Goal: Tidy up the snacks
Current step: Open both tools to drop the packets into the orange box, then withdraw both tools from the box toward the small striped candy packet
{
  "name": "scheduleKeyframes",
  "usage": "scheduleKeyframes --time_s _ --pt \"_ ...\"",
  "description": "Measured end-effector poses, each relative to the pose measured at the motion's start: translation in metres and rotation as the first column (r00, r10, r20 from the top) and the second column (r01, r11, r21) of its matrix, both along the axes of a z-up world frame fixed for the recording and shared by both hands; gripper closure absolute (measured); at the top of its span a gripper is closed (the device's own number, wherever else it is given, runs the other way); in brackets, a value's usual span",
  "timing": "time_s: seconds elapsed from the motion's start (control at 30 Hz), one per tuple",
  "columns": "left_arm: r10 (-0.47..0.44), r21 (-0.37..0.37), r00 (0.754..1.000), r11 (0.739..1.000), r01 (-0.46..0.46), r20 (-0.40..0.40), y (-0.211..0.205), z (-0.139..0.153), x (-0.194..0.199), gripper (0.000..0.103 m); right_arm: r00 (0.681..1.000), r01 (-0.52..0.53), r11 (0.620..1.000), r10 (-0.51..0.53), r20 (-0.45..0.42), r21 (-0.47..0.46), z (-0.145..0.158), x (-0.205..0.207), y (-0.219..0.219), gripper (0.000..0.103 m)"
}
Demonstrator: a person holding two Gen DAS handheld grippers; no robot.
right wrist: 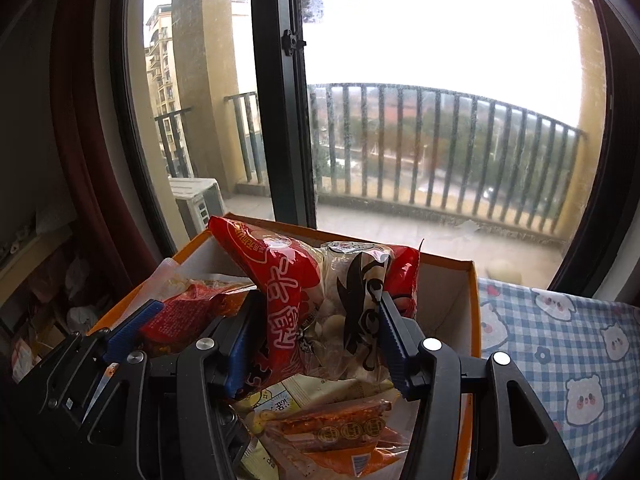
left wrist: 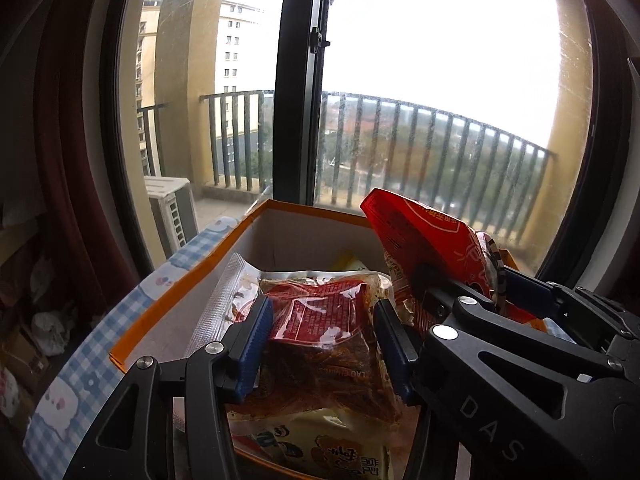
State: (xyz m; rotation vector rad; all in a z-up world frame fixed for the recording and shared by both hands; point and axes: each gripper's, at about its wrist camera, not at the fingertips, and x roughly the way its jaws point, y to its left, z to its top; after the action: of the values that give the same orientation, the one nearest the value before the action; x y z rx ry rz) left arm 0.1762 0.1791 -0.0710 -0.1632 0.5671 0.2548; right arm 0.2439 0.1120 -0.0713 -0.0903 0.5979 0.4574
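A tall window point(left wrist: 420, 80) with a dark upright frame fills the far side at twelve o'clock in both wrist views, and a barred balcony railing point(right wrist: 440, 148) runs across behind the glass. Under it lies a blue checked cloth point(right wrist: 560, 340) printed with white bears, at three o'clock in the right wrist view and at eight o'clock in the left. On the cloth stands an open orange box point(left wrist: 192, 280) with pale inner walls, close below the window.

Inside the box the snacks are piled. A clear packet of red-brown spicy strips point(left wrist: 332, 344) lies flat near the left wall, and a pale yellow packet point(left wrist: 320, 452) lies at six o'clock, just under it. A big red bag point(right wrist: 288, 288) with white lettering stands tilted over the right half of the box, its top corner at eleven o'clock.

The right gripper point(right wrist: 316, 344) pinches that red bag from both sides, the blue pads pressing into its crinkled middle. The left gripper point(left wrist: 324, 344) hangs over the strip packet with its jaws spread, one blue pad point(left wrist: 254, 344) at each edge of the packet; whether they touch it I cannot tell. The two grippers sit just beside each other, the right at three o'clock of the left.
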Motion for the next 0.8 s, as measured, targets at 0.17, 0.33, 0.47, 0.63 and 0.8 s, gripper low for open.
scheduleKeyframes --time_s 0.17,0.33,0.47,0.63,0.8 --pt "0.049 0.023 0.998 0.999 -0.048 -0.048 0.001 -0.005 0.005 0.030 0.999 -0.008 1.000 0.009 -0.049 0.010 -0.012 0.006 0.008 0.044" --pt "0.072 0.015 0.995 0.997 -0.071 -0.073 0.007 -0.008 0.004 0.019 0.993 -0.025 0.999 0.027 -0.113 0.021 -0.018 0.016 0.011 0.043" --pt "0.060 0.028 0.996 0.998 -0.058 -0.071 0.003 -0.008 0.005 0.016 0.977 -0.015 0.995 0.036 -0.212 0.099 -0.022 0.023 0.002 0.039" --pt "0.053 -0.003 0.997 0.999 -0.053 -0.049 0.001 -0.007 0.003 0.011 0.977 0.030 0.995 -0.008 -0.215 0.097 -0.018 0.019 -0.007 0.015" --pt "0.025 -0.007 0.999 1.000 -0.025 -0.048 -0.005 -0.004 0.000 0.011 0.982 0.049 0.993 -0.028 -0.189 0.105 -0.013 0.007 -0.022 0.009"
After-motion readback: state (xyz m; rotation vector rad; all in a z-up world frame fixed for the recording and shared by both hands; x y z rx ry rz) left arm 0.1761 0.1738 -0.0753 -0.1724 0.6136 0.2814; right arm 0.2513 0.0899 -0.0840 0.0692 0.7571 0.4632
